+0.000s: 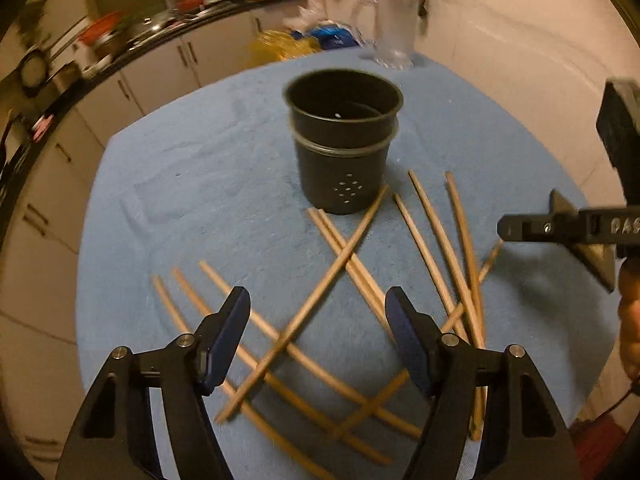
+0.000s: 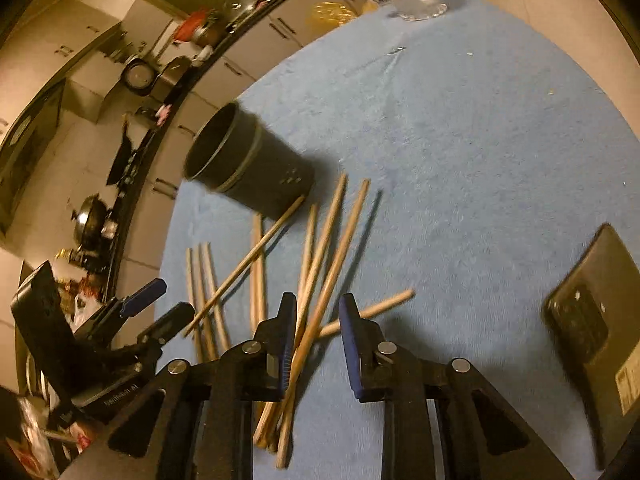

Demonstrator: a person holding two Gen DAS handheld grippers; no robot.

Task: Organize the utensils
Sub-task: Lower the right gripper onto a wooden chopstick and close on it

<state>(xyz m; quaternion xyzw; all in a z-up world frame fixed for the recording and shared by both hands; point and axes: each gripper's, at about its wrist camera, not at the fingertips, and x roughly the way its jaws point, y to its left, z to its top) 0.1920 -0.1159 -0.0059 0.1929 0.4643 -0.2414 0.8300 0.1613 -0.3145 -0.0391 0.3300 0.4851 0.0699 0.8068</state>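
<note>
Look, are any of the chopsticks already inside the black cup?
No, the black cup stands empty, and the chopsticks all lie scattered on the blue cloth in front of it.

We see the phone (image 2: 596, 332) cut off at the right edge, the glass (image 1: 390, 28) blurred, and chopsticks (image 2: 288, 392) partly hidden behind the right gripper's (image 2: 318, 340) fingers

We read "DAS" in pale letters on the right gripper (image 1: 560, 229), cut off at the frame edge; print on the left gripper (image 2: 120, 394) and the phone (image 2: 600, 328) label is too blurred.
</note>
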